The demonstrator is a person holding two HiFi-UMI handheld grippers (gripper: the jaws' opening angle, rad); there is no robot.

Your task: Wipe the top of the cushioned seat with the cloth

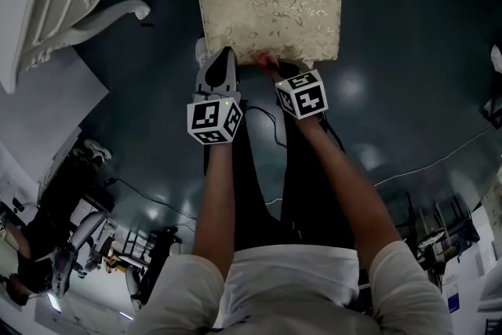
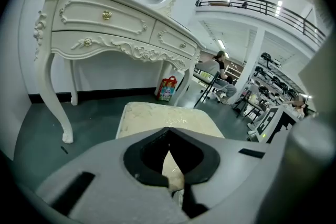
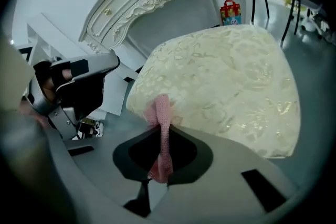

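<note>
While the cloth (image 3: pixel 163 113) was pinched in the right gripper (image 1: pixel 271 68) at the seat's (image 1: pixel 271 8) near edge — left gripper (image 1: pixel 226 59) closed, empty — wiping was judged in hand; flat contact was required.

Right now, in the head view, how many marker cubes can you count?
2. One cube on the left gripper, one on the right gripper, which holds the cloth; both sit before the seat's near edge.

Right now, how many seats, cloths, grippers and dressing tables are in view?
Seat: 1
Cloth: 1
Grippers: 2, left gripper and right gripper
Dressing table: 1
Total: 5
</note>
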